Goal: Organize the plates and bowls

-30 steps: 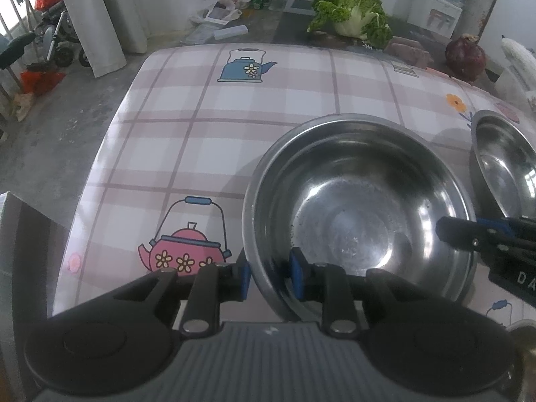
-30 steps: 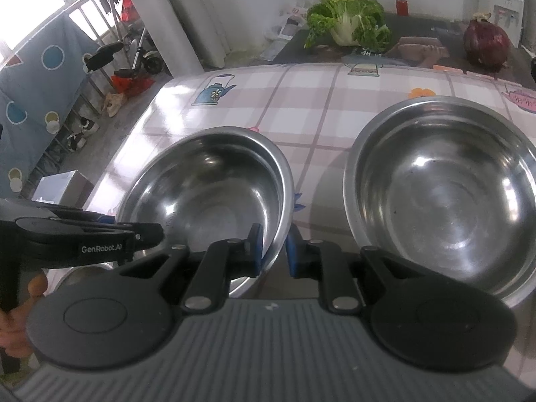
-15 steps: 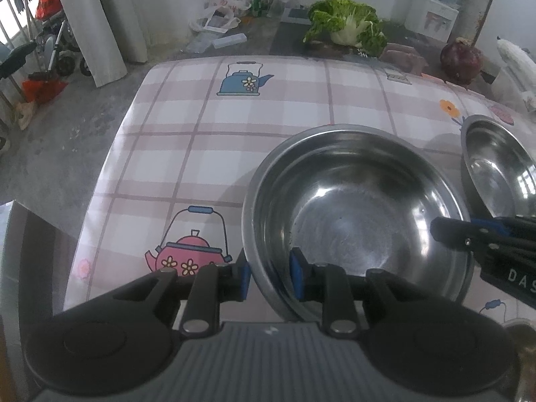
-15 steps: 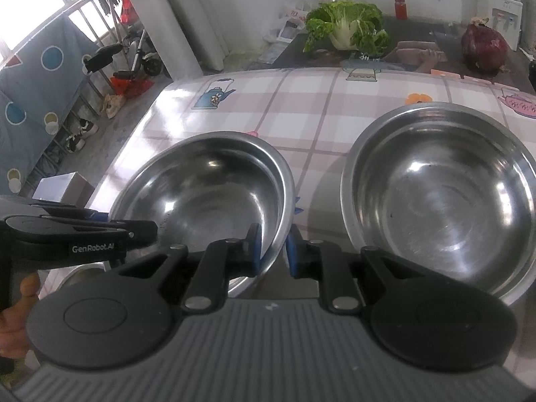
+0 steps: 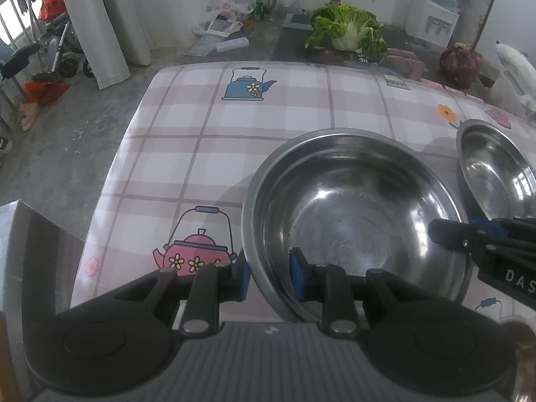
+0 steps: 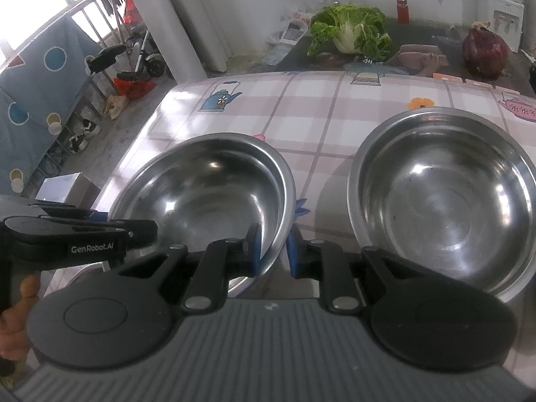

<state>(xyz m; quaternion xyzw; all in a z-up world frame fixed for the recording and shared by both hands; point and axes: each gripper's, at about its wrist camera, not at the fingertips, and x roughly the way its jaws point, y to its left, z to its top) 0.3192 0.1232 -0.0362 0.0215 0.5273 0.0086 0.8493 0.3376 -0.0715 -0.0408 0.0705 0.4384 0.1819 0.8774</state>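
The left hand-held gripper (image 5: 269, 276) is clamping the near rim of a steel bowl (image 5: 355, 214) sitting on the checked worktop (image 5: 207, 154), one blue pad outside the wall and one inside. The right hand-held gripper (image 6: 273, 249) is pinching the same bowl's opposite rim. A second steel bowl (image 6: 445, 201) is resting just beside it, apart.

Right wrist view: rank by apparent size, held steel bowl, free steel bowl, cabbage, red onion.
1. Held steel bowl and free steel bowl: alike, unranked.
2. Cabbage.
3. Red onion.
The last two sit farther back, so real sizes are unsure.
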